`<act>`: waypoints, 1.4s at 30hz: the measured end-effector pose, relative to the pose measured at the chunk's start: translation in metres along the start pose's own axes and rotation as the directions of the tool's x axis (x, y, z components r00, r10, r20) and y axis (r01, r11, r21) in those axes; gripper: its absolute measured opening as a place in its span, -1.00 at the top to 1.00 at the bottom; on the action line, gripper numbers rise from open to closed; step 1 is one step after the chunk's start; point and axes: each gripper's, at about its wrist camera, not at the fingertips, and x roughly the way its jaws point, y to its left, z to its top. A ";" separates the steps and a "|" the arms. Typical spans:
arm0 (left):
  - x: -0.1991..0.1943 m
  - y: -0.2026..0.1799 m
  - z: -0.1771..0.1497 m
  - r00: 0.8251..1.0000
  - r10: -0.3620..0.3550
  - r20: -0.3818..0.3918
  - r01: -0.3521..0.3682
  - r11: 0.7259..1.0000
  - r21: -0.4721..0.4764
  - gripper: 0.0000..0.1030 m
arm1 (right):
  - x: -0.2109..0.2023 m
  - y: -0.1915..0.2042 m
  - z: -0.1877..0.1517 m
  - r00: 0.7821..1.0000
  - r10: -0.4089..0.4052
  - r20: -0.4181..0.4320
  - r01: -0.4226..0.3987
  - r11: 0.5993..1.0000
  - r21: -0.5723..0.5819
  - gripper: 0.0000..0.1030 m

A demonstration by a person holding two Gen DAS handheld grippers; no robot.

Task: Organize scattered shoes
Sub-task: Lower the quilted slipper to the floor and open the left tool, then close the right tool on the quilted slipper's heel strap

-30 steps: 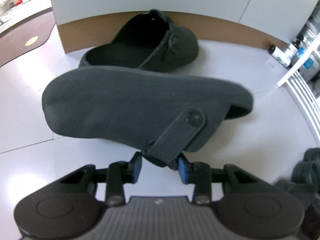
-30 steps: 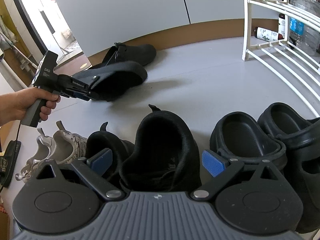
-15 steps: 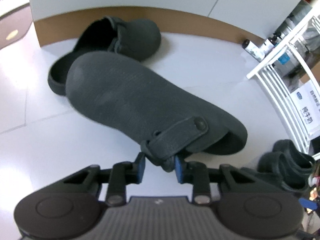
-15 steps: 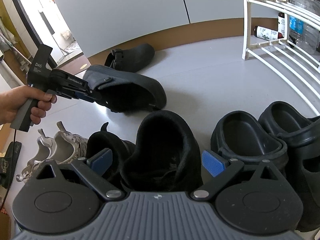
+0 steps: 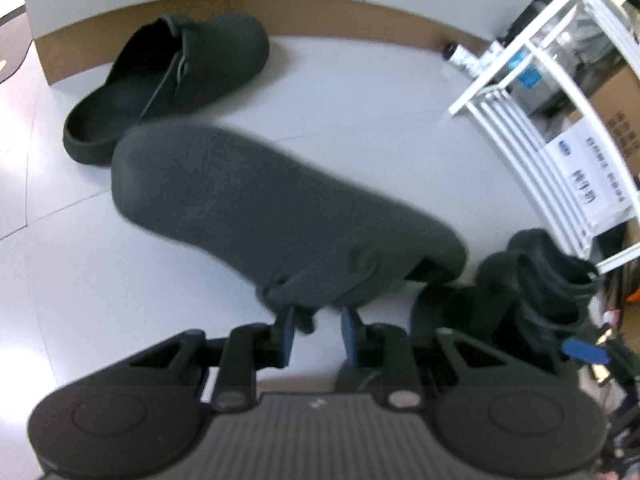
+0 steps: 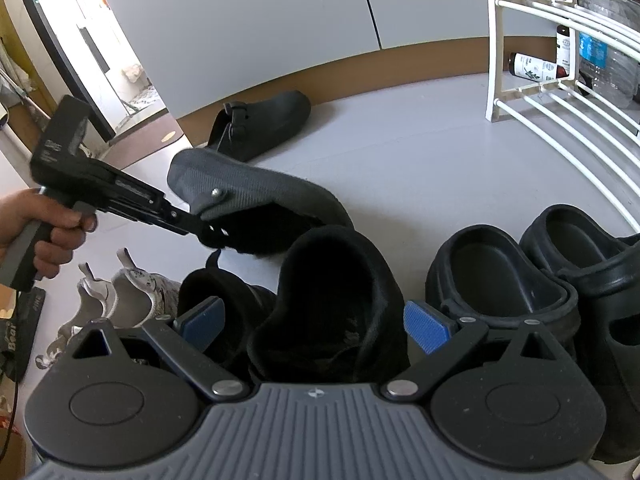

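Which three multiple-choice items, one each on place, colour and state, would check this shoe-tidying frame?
1. Where is the second grey clog?
A. on the rack
B. on the floor by the wall
C. in the right gripper

2. What colour are the right gripper's pads?
A. blue
B. red
C. yellow

3. How is the carried clog held?
A. lying on the floor
B. by its toe
C. by its strap, off the floor, in the left gripper

Answers: 1 B, it lies flat beside the brown baseboard. 2 A, both pads show blue. 3 C, the fingers pinch the strap and the clog hangs above the floor.
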 end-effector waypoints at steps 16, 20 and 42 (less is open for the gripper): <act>-0.074 -0.015 -0.039 0.985 0.050 0.167 -0.051 0.999 0.002 -0.37 | 0.012 0.048 0.044 0.996 0.061 0.058 -0.062 0.998 0.020 -0.92; -0.089 -0.016 -0.054 0.984 0.044 0.172 -0.037 0.998 -0.043 -0.48 | 0.020 0.062 0.056 0.997 0.054 0.059 -0.055 0.998 0.018 -0.91; -0.113 0.025 -0.098 0.958 0.154 0.241 -0.069 0.942 -0.327 -0.68 | 0.084 0.073 0.079 0.993 0.091 -0.068 -0.078 0.980 0.181 -0.82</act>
